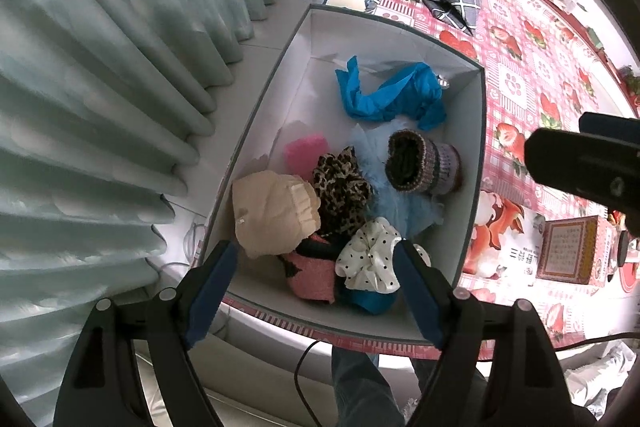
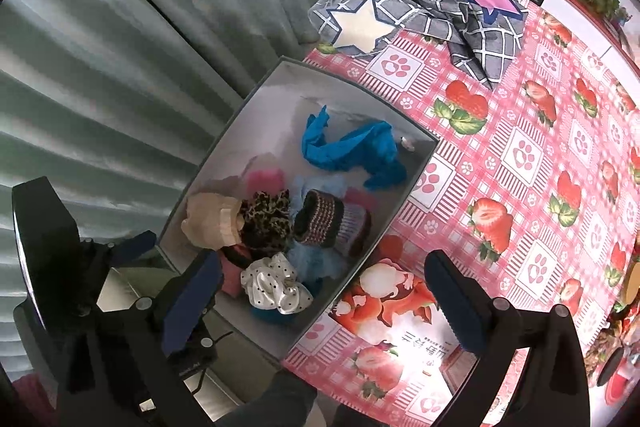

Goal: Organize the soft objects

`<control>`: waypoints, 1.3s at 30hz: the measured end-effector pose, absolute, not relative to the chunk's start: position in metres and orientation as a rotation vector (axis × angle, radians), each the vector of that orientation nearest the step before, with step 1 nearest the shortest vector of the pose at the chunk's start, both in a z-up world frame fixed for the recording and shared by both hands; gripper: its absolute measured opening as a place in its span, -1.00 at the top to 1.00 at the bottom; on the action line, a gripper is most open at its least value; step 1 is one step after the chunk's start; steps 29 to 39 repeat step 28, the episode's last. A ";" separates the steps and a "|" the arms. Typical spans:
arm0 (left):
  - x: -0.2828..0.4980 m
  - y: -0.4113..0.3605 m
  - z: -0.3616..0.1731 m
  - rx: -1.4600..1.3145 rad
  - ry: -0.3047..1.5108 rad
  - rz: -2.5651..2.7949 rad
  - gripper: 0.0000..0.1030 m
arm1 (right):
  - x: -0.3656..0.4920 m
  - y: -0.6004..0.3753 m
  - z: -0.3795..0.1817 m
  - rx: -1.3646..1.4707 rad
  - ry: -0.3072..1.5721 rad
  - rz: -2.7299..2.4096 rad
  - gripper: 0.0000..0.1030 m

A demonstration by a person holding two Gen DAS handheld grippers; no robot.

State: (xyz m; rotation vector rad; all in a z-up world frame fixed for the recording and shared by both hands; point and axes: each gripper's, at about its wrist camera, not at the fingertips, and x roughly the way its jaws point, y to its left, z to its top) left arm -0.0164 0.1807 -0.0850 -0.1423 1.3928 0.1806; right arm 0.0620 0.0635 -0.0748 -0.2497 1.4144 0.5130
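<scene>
Soft objects, among them a polka-dot scrunchie [image 1: 370,259] and a blue cloth [image 1: 390,95], are seen piled inside a white box [image 1: 474,163] on the counter [image 2: 520,155]. The left tool [image 1: 320,291] and right tool [image 2: 328,303] are held spread above it, grasping nothing.

A table under my strawberry-print cloth [image 2: 520,155] lay ahead of my tools, a white box [image 1: 474,147] sat on its left edge just past my fingers, crumpled grey checked fabric [image 2: 420,11] farther ahead, a printed packet [image 2: 384,307] beside the box.
</scene>
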 end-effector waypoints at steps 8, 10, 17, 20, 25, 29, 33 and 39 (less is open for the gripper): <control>-0.019 0.178 -0.081 -0.132 1.383 0.163 -0.68 | 0.059 0.063 -0.073 -0.237 1.422 0.511 -0.98; -0.019 0.178 -0.081 -0.134 1.386 0.162 -0.68 | 0.058 0.063 -0.072 -0.234 1.424 0.512 -0.98; -0.023 0.178 -0.082 -0.125 1.393 0.164 -0.68 | 0.055 0.062 -0.071 -0.230 1.423 0.511 -0.98; -0.024 0.179 -0.083 -0.126 1.395 0.171 -0.68 | 0.056 0.063 -0.071 -0.230 1.425 0.510 -0.98; -0.027 0.180 -0.084 -0.109 1.382 0.193 -0.68 | 0.050 0.062 -0.072 -0.232 1.432 0.514 -0.98; -0.029 0.182 -0.080 -0.151 1.351 0.146 -0.68 | 0.049 0.062 -0.074 -0.230 1.436 0.514 -0.98; -0.029 0.182 -0.080 -0.151 1.351 0.146 -0.68 | 0.049 0.062 -0.074 -0.230 1.436 0.514 -0.98; -0.029 0.182 -0.080 -0.151 1.351 0.146 -0.68 | 0.049 0.062 -0.074 -0.230 1.436 0.514 -0.98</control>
